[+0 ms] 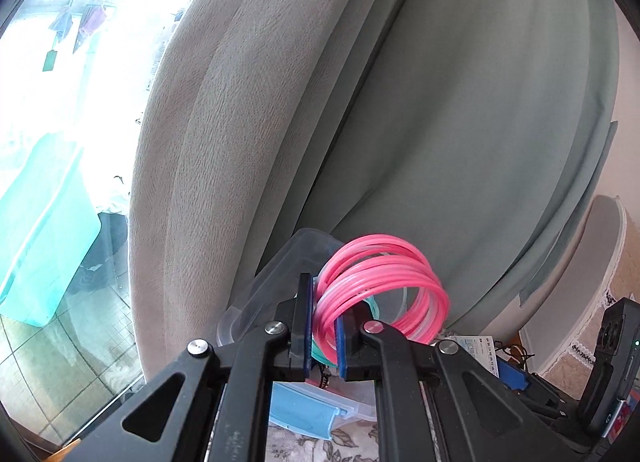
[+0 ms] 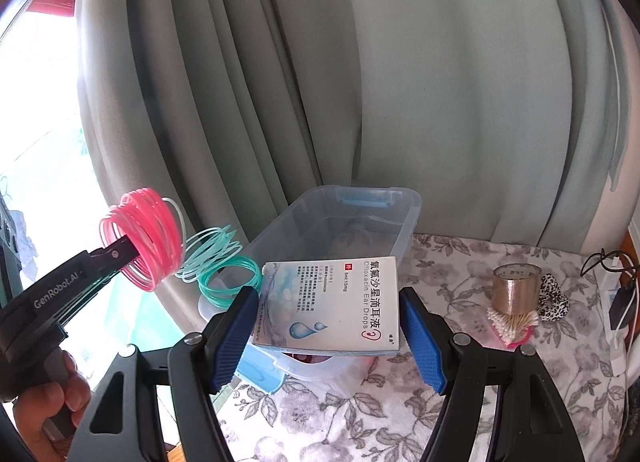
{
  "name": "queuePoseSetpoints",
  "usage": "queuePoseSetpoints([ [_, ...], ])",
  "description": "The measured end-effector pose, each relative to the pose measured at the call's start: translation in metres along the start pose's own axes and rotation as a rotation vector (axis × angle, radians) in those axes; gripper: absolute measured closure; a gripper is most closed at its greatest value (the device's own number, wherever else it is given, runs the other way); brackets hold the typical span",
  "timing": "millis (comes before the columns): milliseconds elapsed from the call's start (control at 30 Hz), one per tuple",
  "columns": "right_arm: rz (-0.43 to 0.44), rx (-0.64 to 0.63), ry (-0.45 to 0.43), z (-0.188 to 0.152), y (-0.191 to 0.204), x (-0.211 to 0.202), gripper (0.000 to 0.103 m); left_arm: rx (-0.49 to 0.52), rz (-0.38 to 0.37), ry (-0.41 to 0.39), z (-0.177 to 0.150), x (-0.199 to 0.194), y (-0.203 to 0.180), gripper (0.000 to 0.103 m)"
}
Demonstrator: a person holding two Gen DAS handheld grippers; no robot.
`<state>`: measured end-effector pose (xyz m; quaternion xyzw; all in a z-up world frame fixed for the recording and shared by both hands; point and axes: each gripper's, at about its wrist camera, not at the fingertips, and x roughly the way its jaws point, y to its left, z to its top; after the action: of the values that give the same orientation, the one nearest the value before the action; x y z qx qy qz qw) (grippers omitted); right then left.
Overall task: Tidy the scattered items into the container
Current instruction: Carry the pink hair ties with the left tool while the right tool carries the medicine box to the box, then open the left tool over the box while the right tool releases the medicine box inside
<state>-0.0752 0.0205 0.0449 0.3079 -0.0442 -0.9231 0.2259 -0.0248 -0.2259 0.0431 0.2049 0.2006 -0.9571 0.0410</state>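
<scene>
My left gripper (image 1: pixel 325 304) is shut on a bundle of pink plastic coils (image 1: pixel 380 282), with teal coils (image 1: pixel 372 304) hanging from the same bundle. In the right wrist view that left gripper (image 2: pixel 120 254) holds the pink coils (image 2: pixel 148 238) up, left of the clear container (image 2: pixel 412 214), and the teal coils (image 2: pixel 218 268) dangle by the container's left wall. My right gripper (image 2: pixel 328 338) is shut on a white ear-drops box (image 2: pixel 332 302), held flat between its blue pads (image 2: pixel 234 336) above the container's near end. The container's inside looks bare of loose items.
On the floral cloth (image 2: pixel 420 402) to the right lie a tape roll (image 2: pixel 516 288), a leopard-print scrunchie (image 2: pixel 554 298) and a packet of cotton swabs (image 2: pixel 512 322). Cables and a white plug (image 2: pixel 616 302) sit at the far right. Grey-green curtains (image 2: pixel 440 82) hang close behind.
</scene>
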Motion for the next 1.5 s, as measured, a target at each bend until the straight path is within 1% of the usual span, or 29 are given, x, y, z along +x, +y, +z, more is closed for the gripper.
queuePoseSetpoints([
  [300, 0.014, -0.019, 0.074, -0.005, 0.002, 0.049, 0.029, -0.033, 0.026, 0.049, -0.008, 0.029, 0.022, 0.094],
  [600, 0.021, -0.013, 0.132, -0.013, -0.004, 0.08, 0.029, -0.061, 0.053, 0.097, -0.015, 0.057, 0.038, 0.094],
  [800, 0.02, -0.03, 0.131, -0.014, -0.005, 0.088, 0.029, -0.068, 0.064, 0.13, -0.02, 0.074, 0.042, 0.094],
  [1000, 0.033, -0.032, 0.122, -0.014, -0.007, 0.092, 0.027, -0.077, 0.069, 0.153, -0.024, 0.084, 0.044, 0.09],
  [1067, 0.038, -0.033, 0.122, -0.014, -0.006, 0.092, 0.027, -0.083, 0.07, 0.157, -0.025, 0.086, 0.045, 0.083],
  [1100, 0.041, -0.034, 0.122, -0.014, -0.006, 0.092, 0.027, -0.087, 0.066, 0.157, -0.024, 0.086, 0.045, 0.083],
  [1167, 0.041, -0.037, 0.124, -0.014, -0.006, 0.093, 0.027, -0.086, 0.066, 0.153, -0.024, 0.086, 0.045, 0.077],
  [1233, 0.038, -0.04, 0.123, -0.014, -0.006, 0.093, 0.027, -0.084, 0.061, 0.15, -0.023, 0.086, 0.044, 0.074],
  [1500, 0.034, -0.037, 0.126, -0.015, -0.006, 0.089, 0.027, -0.085, 0.056, 0.157, -0.02, 0.089, 0.043, 0.074],
])
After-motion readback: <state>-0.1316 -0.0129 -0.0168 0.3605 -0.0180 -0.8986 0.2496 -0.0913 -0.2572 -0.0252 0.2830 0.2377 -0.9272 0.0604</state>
